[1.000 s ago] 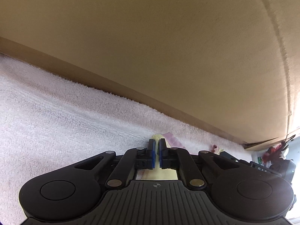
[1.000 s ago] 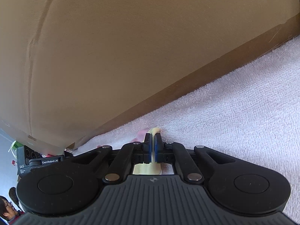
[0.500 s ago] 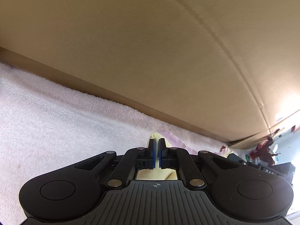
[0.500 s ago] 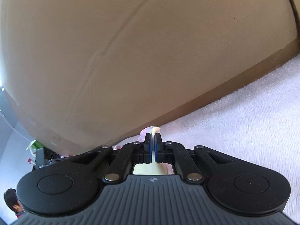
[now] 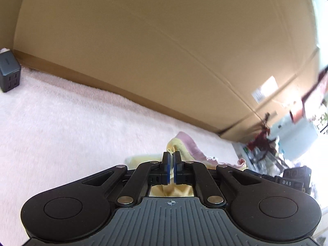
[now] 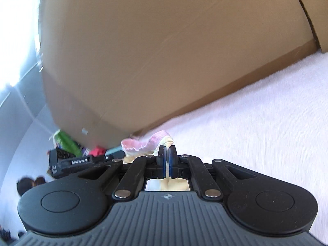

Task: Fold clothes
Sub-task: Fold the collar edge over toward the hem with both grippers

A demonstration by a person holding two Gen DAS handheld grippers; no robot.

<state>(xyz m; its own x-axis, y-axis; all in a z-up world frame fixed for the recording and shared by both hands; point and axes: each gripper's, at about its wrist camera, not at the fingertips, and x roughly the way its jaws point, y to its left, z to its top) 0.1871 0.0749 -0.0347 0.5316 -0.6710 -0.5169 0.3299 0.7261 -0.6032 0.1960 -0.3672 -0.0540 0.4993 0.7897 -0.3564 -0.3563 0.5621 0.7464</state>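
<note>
The garment [image 5: 180,145], pale yellow with pink trim, sits low at frame centre in both views, over the pink towel surface [image 5: 71,123]. The left gripper [image 5: 171,153] is clamped on its yellow cloth; the right gripper [image 6: 167,146] likewise pinches the fabric. A cardboard box [image 5: 164,51] fills the upper frame, with a dark charger [image 5: 9,73] at the left edge.

Fluffy pink terry towel [image 5: 61,123]; matt brown cardboard box [image 5: 164,51]; soft yellow-pink cloth garment [image 5: 184,145].

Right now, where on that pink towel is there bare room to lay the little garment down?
The pink towel is bare between the charger block, the cardboard box and the left gripper; likewise beside the right gripper. Clutter crowds the box's far corner.
</note>
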